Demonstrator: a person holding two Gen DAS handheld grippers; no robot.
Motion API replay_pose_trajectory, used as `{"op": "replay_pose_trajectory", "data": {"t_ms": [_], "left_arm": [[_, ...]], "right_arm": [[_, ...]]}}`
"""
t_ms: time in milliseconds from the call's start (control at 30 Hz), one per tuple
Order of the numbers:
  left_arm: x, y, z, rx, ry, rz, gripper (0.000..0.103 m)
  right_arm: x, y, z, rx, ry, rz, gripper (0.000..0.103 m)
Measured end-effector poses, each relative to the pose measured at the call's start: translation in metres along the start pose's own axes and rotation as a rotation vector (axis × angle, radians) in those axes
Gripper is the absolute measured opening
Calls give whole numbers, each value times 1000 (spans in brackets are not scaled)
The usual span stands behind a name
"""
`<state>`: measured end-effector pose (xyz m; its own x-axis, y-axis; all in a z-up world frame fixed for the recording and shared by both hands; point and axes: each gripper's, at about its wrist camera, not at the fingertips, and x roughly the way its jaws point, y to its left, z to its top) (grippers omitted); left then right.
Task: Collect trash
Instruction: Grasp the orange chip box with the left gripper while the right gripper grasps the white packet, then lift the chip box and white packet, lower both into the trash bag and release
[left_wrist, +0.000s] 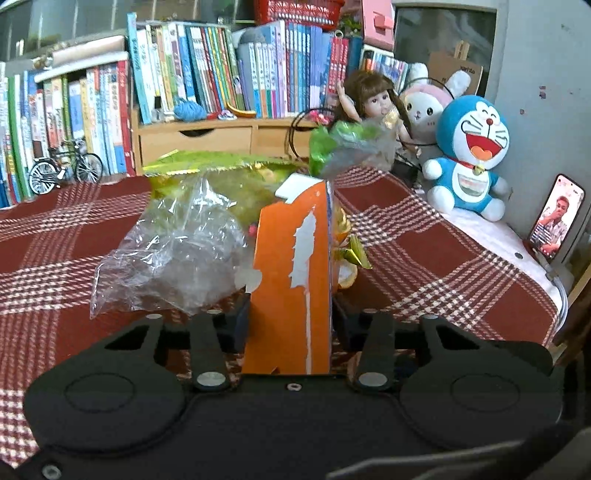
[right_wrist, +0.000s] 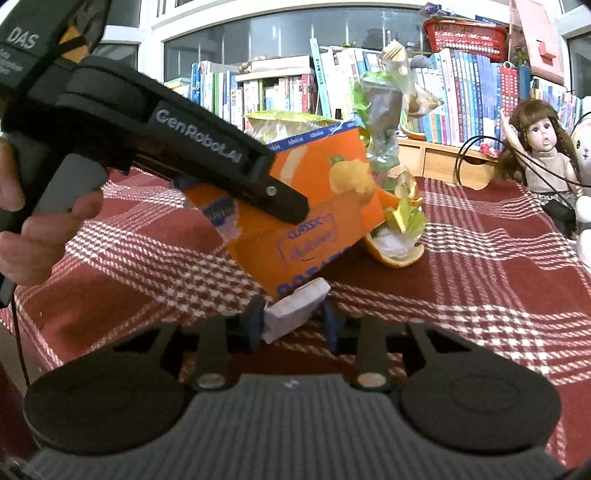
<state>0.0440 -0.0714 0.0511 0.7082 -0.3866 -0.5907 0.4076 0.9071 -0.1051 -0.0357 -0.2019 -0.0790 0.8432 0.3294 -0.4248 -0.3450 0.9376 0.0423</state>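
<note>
Two grippers share one orange carton (left_wrist: 291, 280): the left gripper (left_wrist: 290, 321) is clamped across its body, while the right gripper (right_wrist: 293, 319) pinches its white flap (right_wrist: 295, 308). Keep both grips firm and lift together, clear of the loose clear plastic bag (left_wrist: 173, 258). Below lies a red checked tablecloth (left_wrist: 424, 266); bookshelves (left_wrist: 229, 74) line the desk's far edge.

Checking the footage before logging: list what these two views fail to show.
- Left wrist: orange box hides most of the trash behind it.
- Right wrist: left gripper covers part of the box's print; the rest is blurred.
- Right wrist: box flap hides the right gripper's contact.
</note>
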Motion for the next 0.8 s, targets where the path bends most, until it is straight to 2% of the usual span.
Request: {"op": "replay_pose_trajectory", "data": {"t_ms": [267, 433, 733, 800], "left_arm": [[-36, -2, -5, -5, -70, 43, 40], [-58, -3, -8, -9, -104, 43, 40], [-81, 15, 1, -119, -122, -48, 40], [-86, 19, 4, -147, -128, -87, 41]], "right_arm": [[-13, 2, 0, 4, -13, -8, 38], [-19, 3, -1, 5, -18, -18, 38], [-26, 6, 4, 5, -26, -36, 38], [-28, 7, 4, 2, -28, -39, 38]]}}
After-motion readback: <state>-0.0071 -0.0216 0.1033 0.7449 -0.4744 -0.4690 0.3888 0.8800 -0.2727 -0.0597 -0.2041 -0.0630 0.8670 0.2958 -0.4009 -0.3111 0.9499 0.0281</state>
